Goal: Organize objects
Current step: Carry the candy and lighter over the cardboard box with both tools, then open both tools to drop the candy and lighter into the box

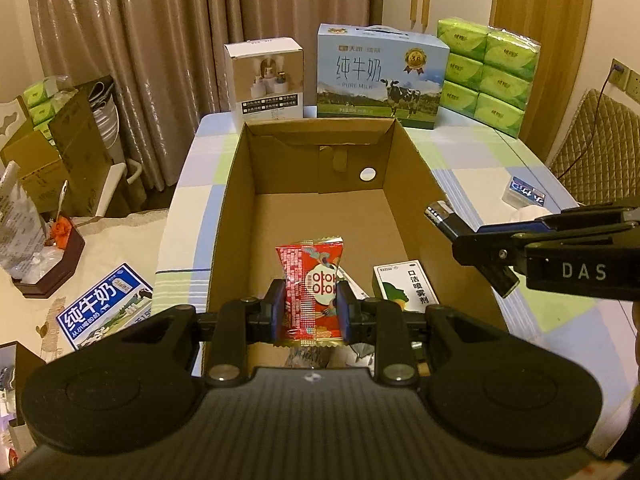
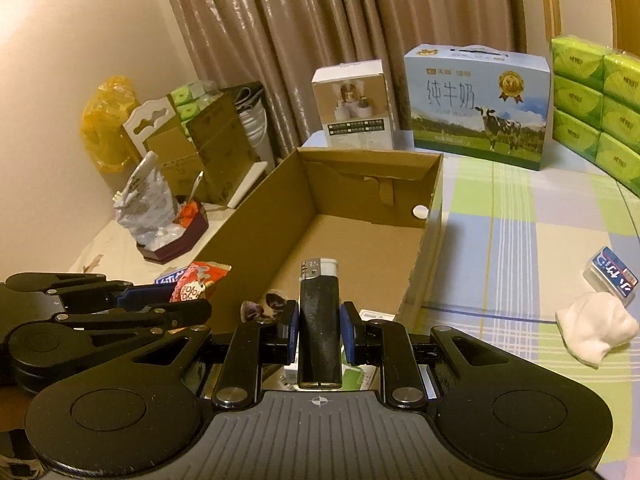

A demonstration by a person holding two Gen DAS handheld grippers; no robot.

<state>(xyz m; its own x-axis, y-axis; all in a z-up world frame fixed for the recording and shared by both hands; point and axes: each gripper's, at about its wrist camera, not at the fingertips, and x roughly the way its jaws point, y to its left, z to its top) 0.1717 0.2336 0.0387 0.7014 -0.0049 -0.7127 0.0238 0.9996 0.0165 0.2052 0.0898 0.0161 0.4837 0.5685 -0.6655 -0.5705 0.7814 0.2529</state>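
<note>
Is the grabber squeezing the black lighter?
Touching. The right wrist view shows the right gripper with both blue pads pressed against the black lighter's sides, no gap.

A red snack packet (image 1: pixel 312 300) with white round lettering stands upright, pinched at its middle between the left fingers (image 1: pixel 277 308), its crimped top edge rising above them. A black lighter (image 2: pixel 320 328) with a silver and white cap stands upright between the right fingers (image 2: pixel 293 332), cap well past their tips. Beyond both lies the open cardboard box (image 1: pixel 320 216), a white-and-green spray carton (image 1: pixel 404 286) flat on its floor just right of the left fingers.
</note>
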